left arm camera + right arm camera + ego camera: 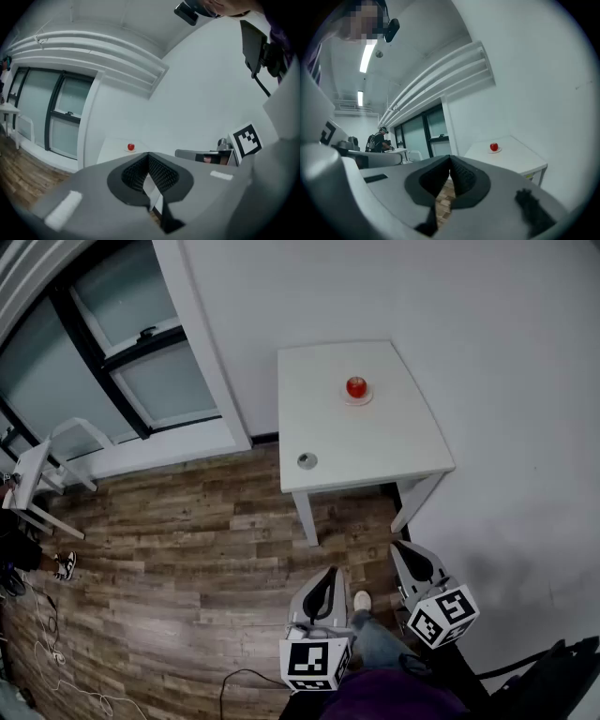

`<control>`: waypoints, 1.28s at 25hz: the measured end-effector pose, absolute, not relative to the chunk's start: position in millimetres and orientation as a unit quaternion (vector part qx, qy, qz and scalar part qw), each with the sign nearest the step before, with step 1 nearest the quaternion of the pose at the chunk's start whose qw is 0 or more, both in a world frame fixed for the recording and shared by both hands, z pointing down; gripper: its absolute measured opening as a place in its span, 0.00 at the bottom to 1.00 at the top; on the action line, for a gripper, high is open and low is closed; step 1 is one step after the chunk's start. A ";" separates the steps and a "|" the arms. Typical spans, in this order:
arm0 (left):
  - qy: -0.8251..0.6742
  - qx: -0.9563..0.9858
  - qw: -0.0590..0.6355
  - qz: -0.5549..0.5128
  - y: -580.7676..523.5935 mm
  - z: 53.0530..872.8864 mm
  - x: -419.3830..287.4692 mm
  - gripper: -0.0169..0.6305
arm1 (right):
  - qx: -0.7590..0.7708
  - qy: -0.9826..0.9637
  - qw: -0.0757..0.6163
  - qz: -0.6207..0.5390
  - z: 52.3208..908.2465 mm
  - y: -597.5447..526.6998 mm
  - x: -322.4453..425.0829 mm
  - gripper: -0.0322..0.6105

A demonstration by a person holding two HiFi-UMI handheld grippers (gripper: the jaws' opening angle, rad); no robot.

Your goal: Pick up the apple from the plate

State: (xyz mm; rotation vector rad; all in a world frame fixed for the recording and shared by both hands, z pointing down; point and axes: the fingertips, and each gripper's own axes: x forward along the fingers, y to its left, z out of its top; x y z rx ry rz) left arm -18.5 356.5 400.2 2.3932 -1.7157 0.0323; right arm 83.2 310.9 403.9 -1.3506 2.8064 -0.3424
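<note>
A red apple sits on a small white plate toward the far side of a white table. Both grippers hang low over the wooden floor, well short of the table. My left gripper is shut, with nothing between its jaws. My right gripper is also shut and empty, nearer the table's front right leg. From the left gripper the apple shows small and far ahead. Ahead and to the right of the right gripper the apple rests on its plate.
A small round grey object lies near the table's front left corner. A white wall borders the table behind and on the right. Glass doors and a white chair stand at the left. Cables trail on the floor. A person stands far off.
</note>
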 end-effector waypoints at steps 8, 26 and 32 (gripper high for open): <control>-0.572 0.814 0.095 0.032 268.2 384.7 29.0 0.04 | -0.423 0.897 -0.021 -0.123 392.6 220.7 114.6 0.07; -0.565 0.819 0.094 0.041 133.0 376.4 64.7 0.04 | -0.421 0.898 -0.011 -0.125 382.6 85.8 141.0 0.07; -0.566 0.816 0.108 0.038 87.6 379.0 52.4 0.04 | -0.428 0.895 -0.009 -0.129 385.6 41.0 135.2 0.07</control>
